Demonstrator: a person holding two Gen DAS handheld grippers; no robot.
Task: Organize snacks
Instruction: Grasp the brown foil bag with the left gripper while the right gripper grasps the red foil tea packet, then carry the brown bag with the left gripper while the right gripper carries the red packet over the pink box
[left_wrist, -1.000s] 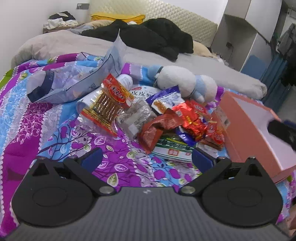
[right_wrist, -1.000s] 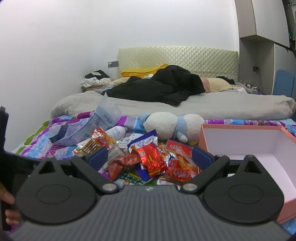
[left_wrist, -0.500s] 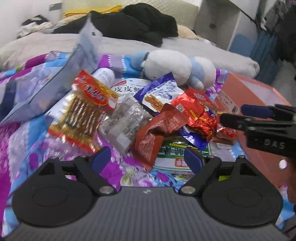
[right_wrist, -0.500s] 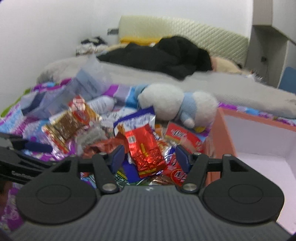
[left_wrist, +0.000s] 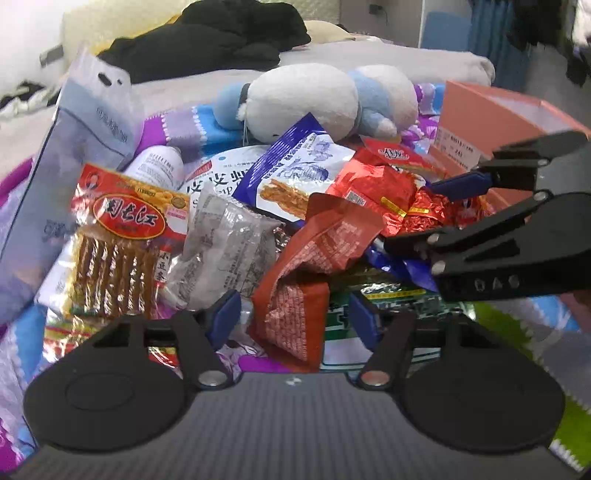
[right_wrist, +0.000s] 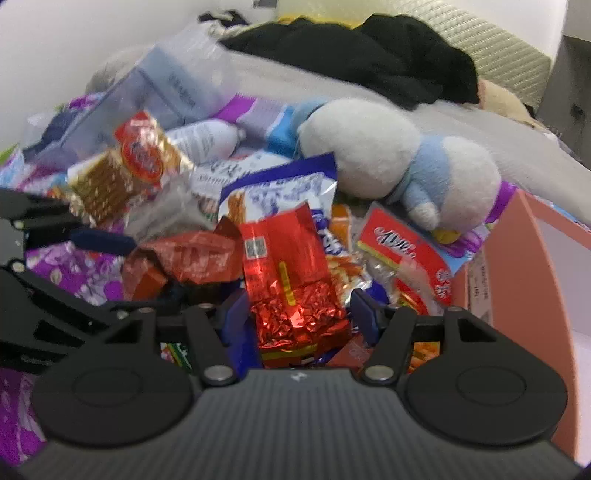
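Note:
A pile of snack packets lies on the bed. My left gripper (left_wrist: 293, 317) is open, its fingers on either side of the lower end of a dark red-brown packet (left_wrist: 314, 258). My right gripper (right_wrist: 301, 317) is open around a shiny red foil packet (right_wrist: 291, 280), which also shows in the left wrist view (left_wrist: 384, 192); contact is unclear. The right gripper enters the left wrist view from the right (left_wrist: 443, 210). The left gripper shows at the left of the right wrist view (right_wrist: 103, 240). A salmon-pink open box (right_wrist: 517, 266) stands right of the pile.
A white and blue plush toy (left_wrist: 325, 96) lies behind the pile. A red-labelled stick-snack pack (left_wrist: 118, 240), a grey packet (left_wrist: 229, 251), a blue-white packet (left_wrist: 295, 173) and a large pale zip bag (left_wrist: 85, 147) lie to the left. Black clothes (right_wrist: 362, 62) lie farther back.
Both grippers have moved forward and down into the pile. Their jaws have narrowed, the left around the dark red-brown packet, the right around the red foil packet.

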